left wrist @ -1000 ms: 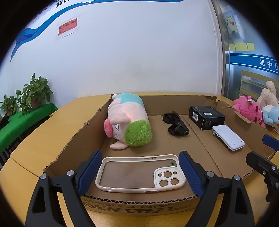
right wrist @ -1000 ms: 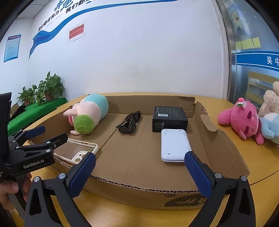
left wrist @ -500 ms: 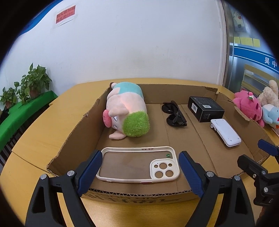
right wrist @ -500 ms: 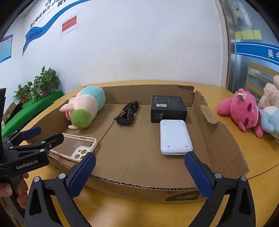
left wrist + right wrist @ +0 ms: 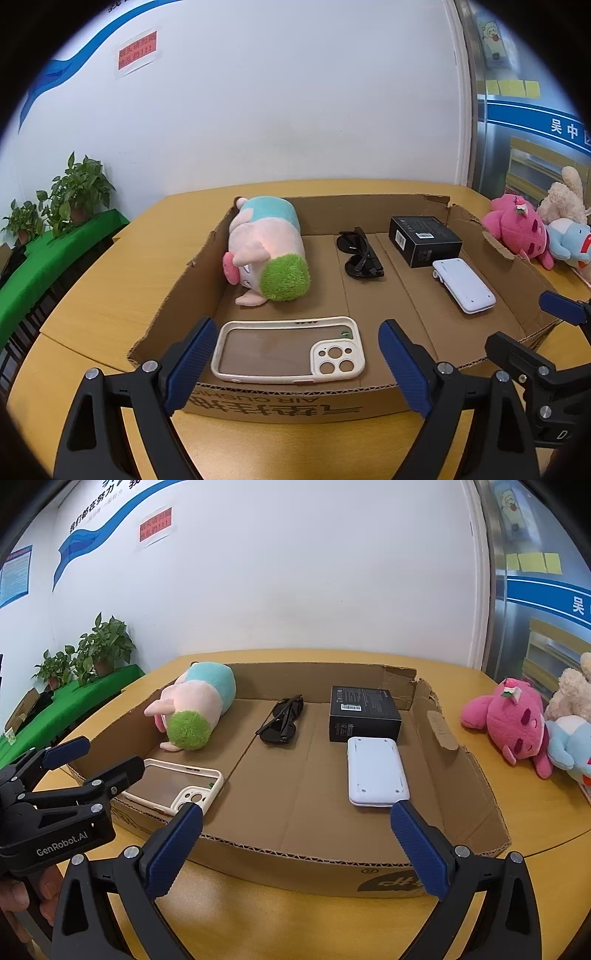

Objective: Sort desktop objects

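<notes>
Left claw [image 5: 297,363] spread wide, empty, just outside cardboard box [image 5: 280,406] near wall; phone case [image 5: 290,349] inside, just ahead between its fingers. Right claw [image 5: 295,843] also wide, empty; white device [image 5: 376,771] just ahead, sunglasses [image 5: 282,720] and black box [image 5: 364,712] farther.

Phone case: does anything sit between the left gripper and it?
Only the cardboard tray's near wall. The left gripper is open, its fingers above that wall, and the phone case lies flat just behind it. The plush lies beyond the case, out of the way.
</notes>
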`<state>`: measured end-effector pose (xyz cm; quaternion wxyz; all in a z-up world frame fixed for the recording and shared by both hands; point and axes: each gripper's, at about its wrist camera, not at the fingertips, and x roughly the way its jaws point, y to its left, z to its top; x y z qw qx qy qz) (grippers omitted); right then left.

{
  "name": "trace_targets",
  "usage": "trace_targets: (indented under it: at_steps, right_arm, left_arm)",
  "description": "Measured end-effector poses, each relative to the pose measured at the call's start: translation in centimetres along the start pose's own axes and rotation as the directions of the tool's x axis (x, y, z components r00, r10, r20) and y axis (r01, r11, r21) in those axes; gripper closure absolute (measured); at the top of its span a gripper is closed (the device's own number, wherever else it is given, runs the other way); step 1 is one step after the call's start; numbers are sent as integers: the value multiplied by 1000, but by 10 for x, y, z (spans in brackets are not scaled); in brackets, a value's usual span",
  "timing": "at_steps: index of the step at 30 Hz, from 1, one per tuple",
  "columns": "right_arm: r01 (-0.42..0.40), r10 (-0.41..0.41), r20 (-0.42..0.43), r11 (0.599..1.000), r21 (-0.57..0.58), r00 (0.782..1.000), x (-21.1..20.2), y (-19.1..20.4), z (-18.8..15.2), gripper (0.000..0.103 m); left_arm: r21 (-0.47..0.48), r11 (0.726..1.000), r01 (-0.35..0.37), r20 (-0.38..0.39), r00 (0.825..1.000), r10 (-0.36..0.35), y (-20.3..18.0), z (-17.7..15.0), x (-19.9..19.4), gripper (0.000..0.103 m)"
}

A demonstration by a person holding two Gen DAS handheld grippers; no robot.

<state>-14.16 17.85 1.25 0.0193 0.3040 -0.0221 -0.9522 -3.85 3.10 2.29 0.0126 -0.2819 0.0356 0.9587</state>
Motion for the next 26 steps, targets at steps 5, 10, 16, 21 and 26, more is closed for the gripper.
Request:
trace_targets:
  at_steps: [5,10,16,21,26]
  right_arm:
    - [12,-12,-6,1000,12,1000,-4,-2,-3,0]
    - [14,-14,-7,1000,19,1000,-9,-2,-7,0]
    - [13,-13,-5,1000,13,1000,-11,0,-7,0]
    - [15,-15,-3,1000,1,1000,-12,2,-7,0]
    - [20,-20,-9,1000,-1,1000,-13,1,-8,0]
  left_arm:
    - [-17,1000,0,-4,1000,0,3,-2,-7,14]
    - [-10,1000,-7,-17,1000,7,3,-5,-7,14]
    - [-11,1000,5,-26,1000,-5,4,-8,-8,14]
    - [-25,991,128,-29,991,-129,6,-10,-10,12]
    - [-11,997,73,25,997,-73,2,-12,-18,12]
